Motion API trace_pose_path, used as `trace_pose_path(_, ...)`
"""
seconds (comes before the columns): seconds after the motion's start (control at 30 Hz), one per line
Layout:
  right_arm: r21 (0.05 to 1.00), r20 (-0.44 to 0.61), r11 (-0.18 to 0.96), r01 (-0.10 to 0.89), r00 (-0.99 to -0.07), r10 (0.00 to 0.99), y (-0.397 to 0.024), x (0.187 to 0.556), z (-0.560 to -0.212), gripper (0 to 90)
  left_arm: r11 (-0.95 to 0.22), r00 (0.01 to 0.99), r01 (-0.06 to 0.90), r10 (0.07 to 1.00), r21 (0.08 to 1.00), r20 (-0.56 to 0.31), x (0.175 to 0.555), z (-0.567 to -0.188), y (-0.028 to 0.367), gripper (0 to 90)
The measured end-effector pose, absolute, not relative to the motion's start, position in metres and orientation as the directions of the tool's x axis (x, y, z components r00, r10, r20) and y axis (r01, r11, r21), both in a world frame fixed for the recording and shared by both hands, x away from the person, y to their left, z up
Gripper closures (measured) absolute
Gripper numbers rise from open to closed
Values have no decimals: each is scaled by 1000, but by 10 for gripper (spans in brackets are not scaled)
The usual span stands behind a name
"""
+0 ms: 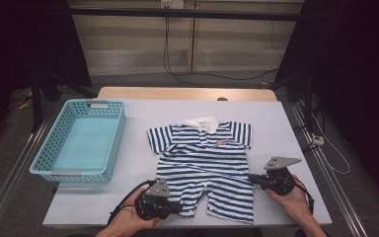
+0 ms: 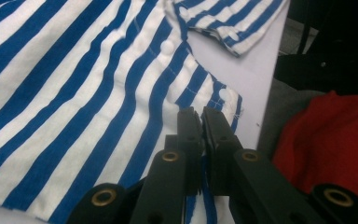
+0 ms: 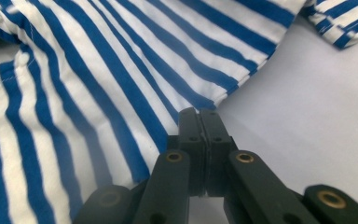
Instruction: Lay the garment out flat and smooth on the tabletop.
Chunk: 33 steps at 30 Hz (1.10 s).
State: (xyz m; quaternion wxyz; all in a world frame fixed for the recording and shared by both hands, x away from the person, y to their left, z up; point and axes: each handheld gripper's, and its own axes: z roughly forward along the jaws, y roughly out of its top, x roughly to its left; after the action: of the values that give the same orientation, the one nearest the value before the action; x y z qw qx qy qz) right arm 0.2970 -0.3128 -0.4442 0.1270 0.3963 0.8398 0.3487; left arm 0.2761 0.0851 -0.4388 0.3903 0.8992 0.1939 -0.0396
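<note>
High view: a blue-and-white striped baby romper (image 1: 205, 163) lies flat on the white desk (image 1: 276, 123), right of centre. Its long axis runs far to near, with the white collar pointing to the far edge and the two legs towards the person. A turquoise basket (image 1: 81, 140) sits at the left, well apart from it. The left gripper (image 1: 175, 207) meets the near left leg; the right gripper (image 1: 251, 178) meets the romper's right side edge.

Left gripper view: the fingers (image 2: 189, 123) are nearly closed, with a strip of striped cloth running between them at the leg hem, beside a row of white snaps. The pinch looks shallow. A lift could let the hem slip free.

Right gripper view: the fingers (image 3: 189, 123) are pressed together at the romper's edge (image 3: 121, 70), where it meets bare desk. I cannot tell whether cloth sits between them. If this side has caught nothing, a lift would raise one corner alone and the garment would drag and bunch.
</note>
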Motion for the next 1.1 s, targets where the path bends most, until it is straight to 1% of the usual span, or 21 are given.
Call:
trace_pose_path(0.03,684,68,442,580,-655,753,-313,295,-445,900,-625,928,366,300,690,-220,276,-439,86,863)
trace_pose_path(0.13,680,79,445,583,-661,746,-311,293,-445,898,-601,921,380,317,703,-227,274,-437,90,857)
trace_pose_path(0.17,685,72,448,574,-665,743,-310,292,-445,885,-600,922,376,322,706,-217,275,-436,91,831)
trace_pose_path(0.2,686,69,448,573,-665,744,-309,292,-445,871,-602,920,378,330,703,-213,276,-436,93,774)
trace_pose_path(0.23,684,64,451,573,-663,746,-309,293,-445,852,-595,918,383,327,706,-223,278,-435,94,760)
trace_pose_path(0.27,685,67,445,577,-658,750,-308,293,-446,803,-578,916,385,336,720,-221,280,-435,95,728)
trace_pose_path(0.3,688,61,443,575,-654,754,-309,295,-446,769,-569,914,383,349,728,-209,282,-433,96,675)
trace_pose_path(0.37,701,67,428,571,-651,756,-311,296,-445,708,-541,900,393,392,744,-190,287,-429,100,512)
trace_pose_path(0.4,706,80,413,575,-644,761,-312,296,-444,665,-515,893,402,404,757,-198,290,-428,102,454)
trace_pose_path(0.43,716,86,404,570,-646,759,-313,297,-444,648,-514,893,397,408,760,-190,294,-426,105,431)
trace_pose_path(0.47,723,98,392,569,-646,757,-314,298,-443,633,-499,879,416,434,760,-196,297,-424,108,400)
trace_pose_path(0.53,739,110,365,566,-636,764,-314,300,-441,572,-473,857,434,479,767,-190,307,-421,112,276)
trace_pose_path(0.6,753,116,341,563,-624,773,-315,303,-439,519,-434,835,443,518,785,-185,318,-420,115,245)
trace_pose_path(0.67,765,112,328,553,-617,779,-315,307,-437,469,-406,813,470,546,784,-204,325,-420,114,170)
trace_pose_path(0.7,769,115,314,556,-604,788,-315,308,-435,444,-407,809,466,555,786,-193,330,-419,114,143)
trace_pose_path(0.73,777,106,312,547,-602,791,-316,311,-435,427,-389,796,483,568,784,-209,333,-419,114,127)
trace_pose_path(0.8,784,114,290,548,-587,801,-317,315,-432,401,-385,790,477,582,790,-194,342,-419,113,105)
trace_pose_path(0.83,788,120,276,550,-577,808,-318,318,-431,389,-375,779,490,594,787,-202,346,-419,111,106)
trace_pose_path(0.9,796,121,257,548,-560,820,-320,324,-430,374,-380,772,486,609,787,-183,352,-417,109,134)
trace_pose_path(1.0,807,109,245,536,-544,832,-321,331,-428,340,-351,757,493,625,796,-193,361,-415,108,91)
trace_pose_path(1.1,812,78,258,523,-535,841,-322,335,-427,309,-344,751,479,637,807,-174,370,-414,107,87)
